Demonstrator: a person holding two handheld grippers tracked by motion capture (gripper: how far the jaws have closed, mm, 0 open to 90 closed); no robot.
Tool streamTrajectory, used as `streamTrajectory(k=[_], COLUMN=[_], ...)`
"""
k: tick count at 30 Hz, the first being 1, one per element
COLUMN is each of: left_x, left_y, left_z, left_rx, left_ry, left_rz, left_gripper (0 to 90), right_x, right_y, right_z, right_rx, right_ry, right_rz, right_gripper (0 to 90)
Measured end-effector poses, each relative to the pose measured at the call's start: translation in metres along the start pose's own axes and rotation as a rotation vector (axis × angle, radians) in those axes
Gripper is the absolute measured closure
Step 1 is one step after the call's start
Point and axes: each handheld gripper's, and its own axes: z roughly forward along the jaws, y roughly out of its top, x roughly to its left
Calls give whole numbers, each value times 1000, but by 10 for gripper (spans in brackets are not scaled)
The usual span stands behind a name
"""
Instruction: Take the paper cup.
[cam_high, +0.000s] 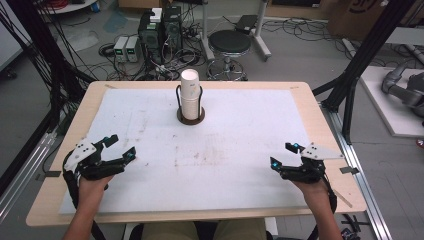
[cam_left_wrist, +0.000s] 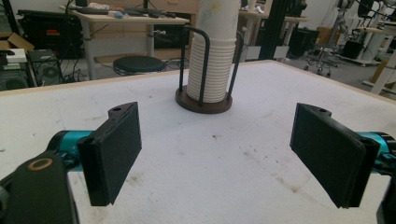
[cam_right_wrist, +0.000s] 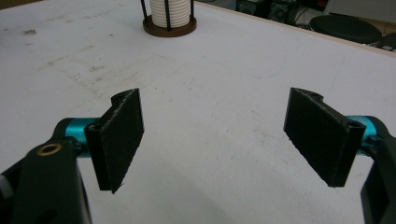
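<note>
A: From the high view, the stack of paper cups (cam_high: 190, 95) stands upright in its wire holder (cam_high: 190, 116) near the far edge of the table (cam_high: 310, 107), about midway across. The left gripper (cam_high: 119, 146) and right gripper (cam_high: 283, 154) sit near the two front corners, well apart from the cups and from each other.

B: And the white mat (cam_high: 235, 150) between them lies bare, with only faint stains, so there's plenty of room toward the holder.

A: The left gripper view adds what the top hides: the ribbed rims of the cups (cam_left_wrist: 212, 70) nested in the dark rods on a round brown base (cam_left_wrist: 204, 103). The left gripper (cam_left_wrist: 217, 154) is spread wide, with nothing between its jaws.

B: The right gripper view catches only the holder's bottom (cam_right_wrist: 169, 25) at the top edge, plus the table's far rim (cam_right_wrist: 299, 29). The right gripper (cam_right_wrist: 215, 135) also gapes wide, holding nothing, over the mat (cam_right_wrist: 210, 93).
</note>
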Motion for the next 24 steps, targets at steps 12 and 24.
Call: streamTrajectory(k=[12,24], left_x=[0,3], left_y=[-1,-3], left_z=[5,13], left_rx=[5,35], left_ry=[-17,-14], left_rz=[-2,-10], left_gripper=[164,163], right_x=[0,-3], right_y=[-1,-3], right_z=[-1,0], right_rx=[0,12], right_ry=[3,10], right_rz=[1,5], right_gripper=[204,204])
